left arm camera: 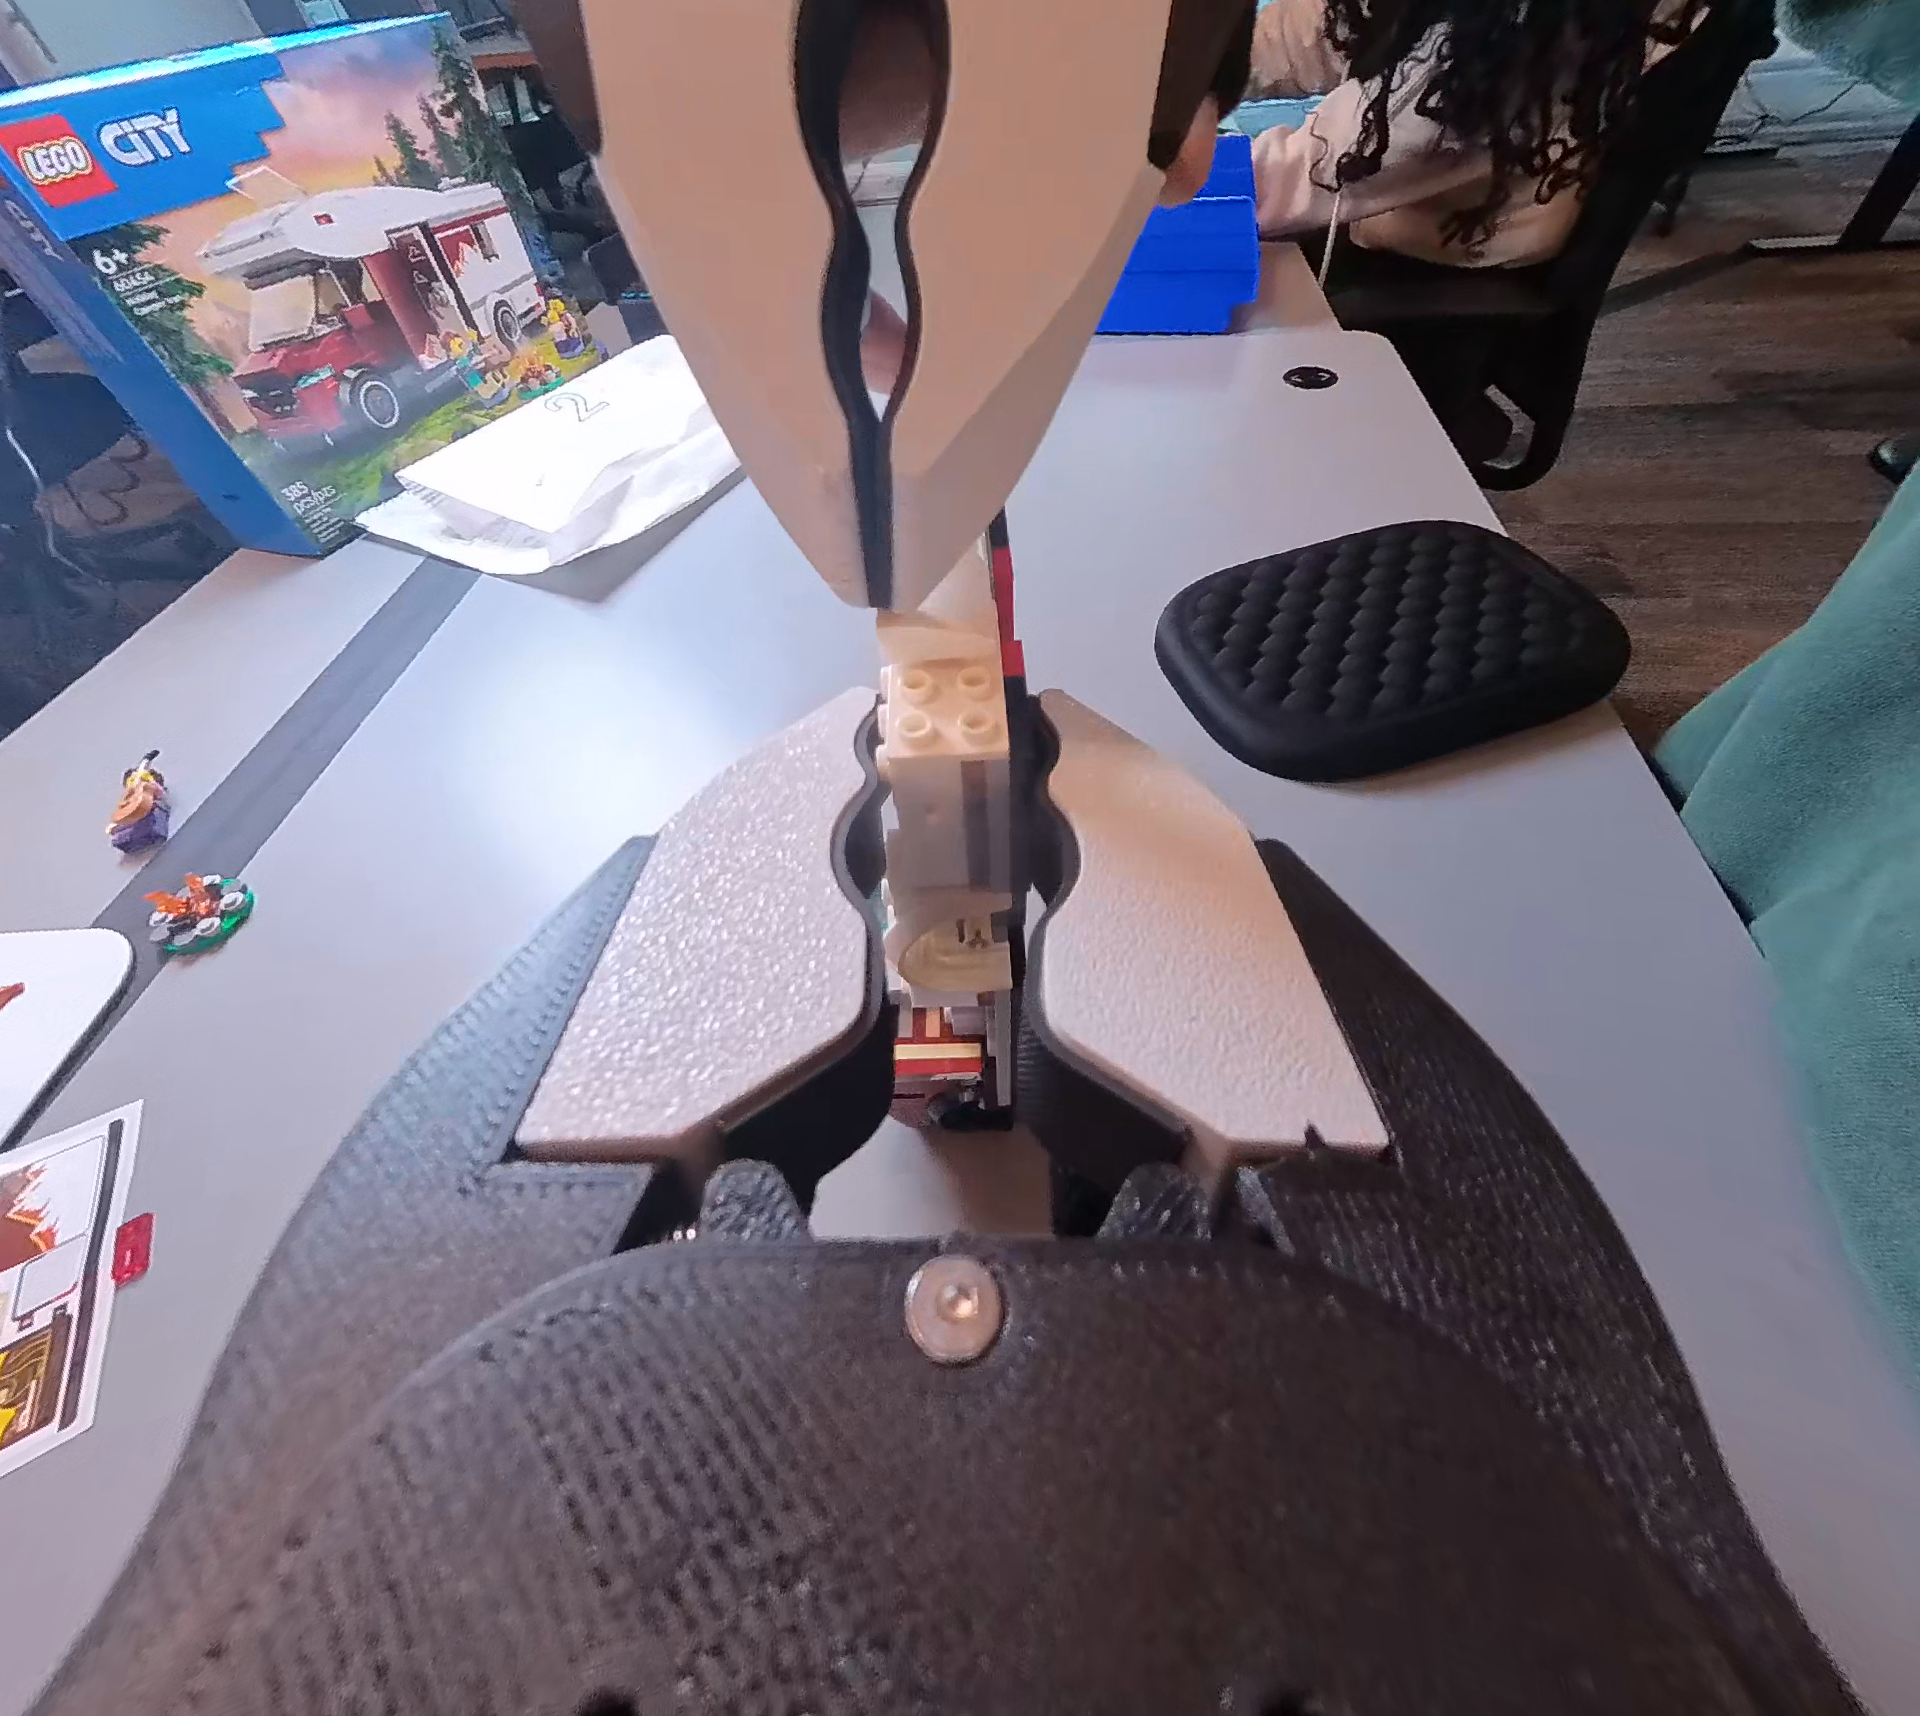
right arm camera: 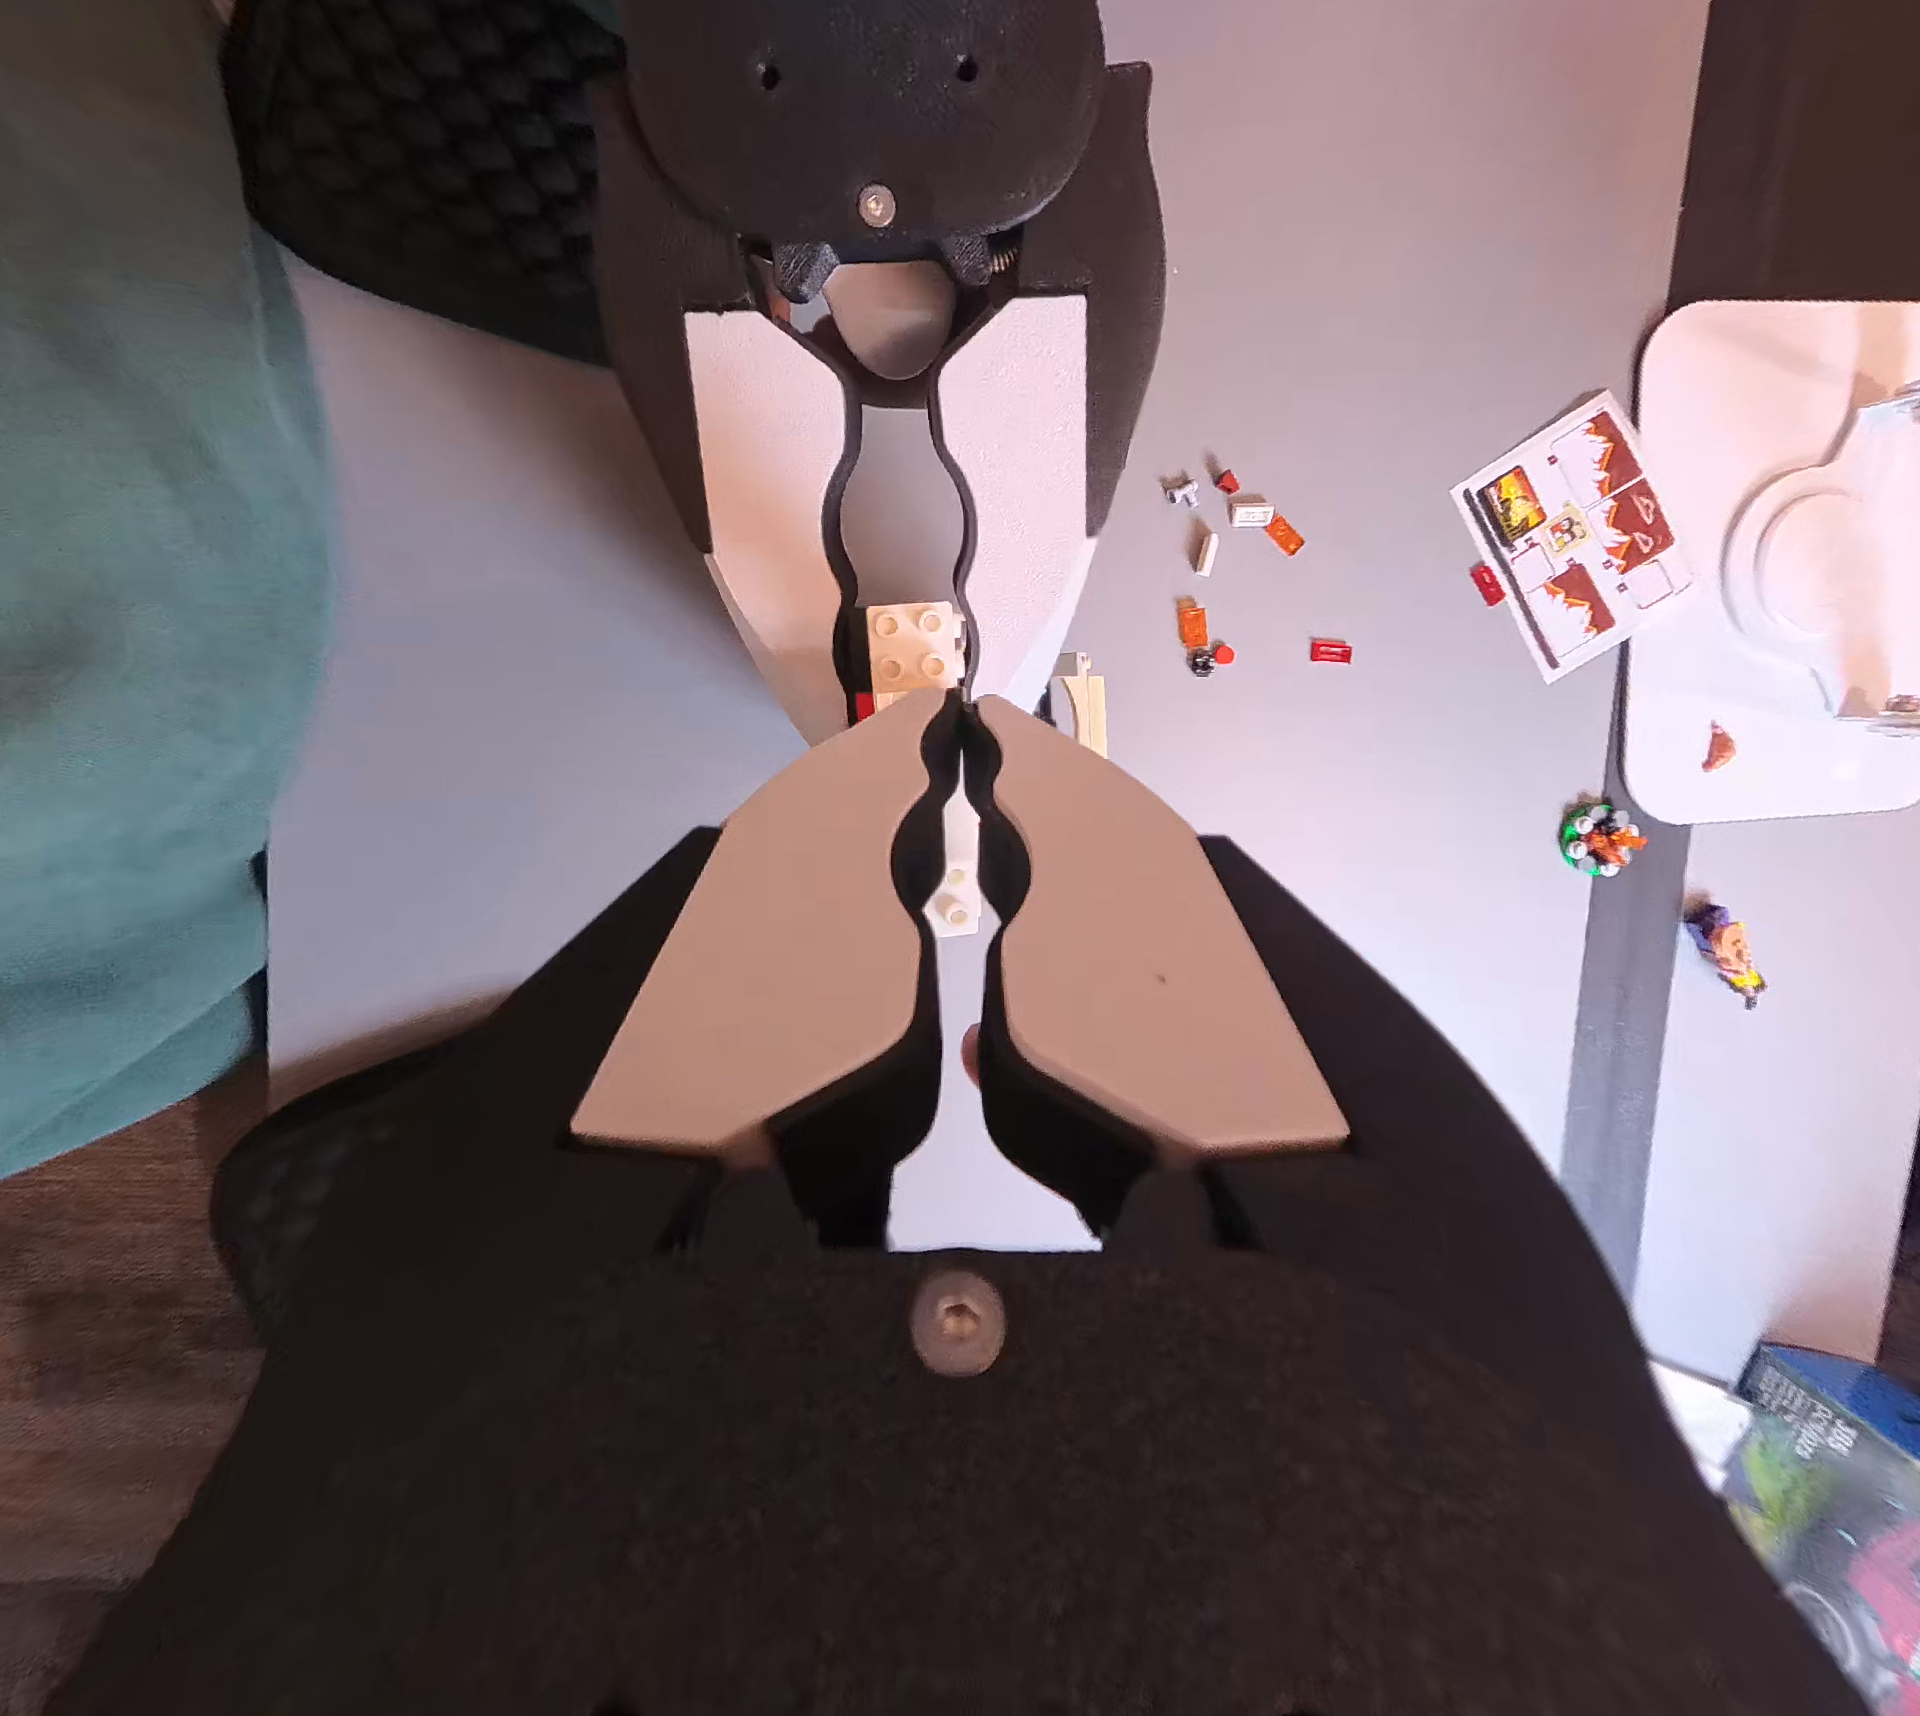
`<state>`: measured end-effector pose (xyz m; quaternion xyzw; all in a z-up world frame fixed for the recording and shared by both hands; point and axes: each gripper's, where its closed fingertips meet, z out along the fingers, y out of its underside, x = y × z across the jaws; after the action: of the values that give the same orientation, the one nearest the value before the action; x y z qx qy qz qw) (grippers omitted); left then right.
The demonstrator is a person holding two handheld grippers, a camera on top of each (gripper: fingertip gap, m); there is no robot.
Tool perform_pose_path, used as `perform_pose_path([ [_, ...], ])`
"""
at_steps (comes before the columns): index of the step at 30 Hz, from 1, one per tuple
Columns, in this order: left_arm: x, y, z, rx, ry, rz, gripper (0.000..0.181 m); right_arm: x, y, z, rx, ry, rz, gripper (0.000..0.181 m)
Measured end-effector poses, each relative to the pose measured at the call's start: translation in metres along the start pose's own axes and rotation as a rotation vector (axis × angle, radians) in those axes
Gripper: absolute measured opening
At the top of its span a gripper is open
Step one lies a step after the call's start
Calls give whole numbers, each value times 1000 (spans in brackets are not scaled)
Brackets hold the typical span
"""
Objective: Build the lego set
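left gripper point(left arm camera: 951, 731) clamped on the partial white-and-red model point(left arm camera: 951, 845), held above the table point(left arm camera: 623, 731); right gripper point(right arm camera: 961, 710) closed at the tips on a small white piece point(left arm camera: 925, 630) meeting the model's studded end. judged mid-build: campfire point(right arm camera: 1600, 838) and minifigure point(right arm camera: 1725, 949) done, loose parts point(right arm camera: 1247, 565) and sticker sheet point(right arm camera: 1569, 534) still unused beside the tray point(right arm camera: 1683, 773).

Printed writing shows on the blue set box point(left arm camera: 260, 274) standing on the desk point(left arm camera: 623, 731), a handwritten mark on the white paper bag point(left arm camera: 582, 461) beside it, and small print on the sticker sheet point(right arm camera: 1569, 534).
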<state>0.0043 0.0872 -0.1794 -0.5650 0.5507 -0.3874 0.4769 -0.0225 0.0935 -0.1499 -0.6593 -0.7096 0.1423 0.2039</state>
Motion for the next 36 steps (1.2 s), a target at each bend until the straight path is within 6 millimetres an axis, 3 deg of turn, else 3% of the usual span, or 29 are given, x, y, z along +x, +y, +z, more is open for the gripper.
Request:
perform_pose_path([
  [13,-3,0,1,6,-11,-14,24,0,1,-2,-16,-16,37,3],
  [17,-2,0,0,5,-10,-16,24,-3,1,-3,-52,-23,33,15],
  [36,-4,1,-1,-14,-11,-9,24,-2,5,1,-150,-64,27,11],
])
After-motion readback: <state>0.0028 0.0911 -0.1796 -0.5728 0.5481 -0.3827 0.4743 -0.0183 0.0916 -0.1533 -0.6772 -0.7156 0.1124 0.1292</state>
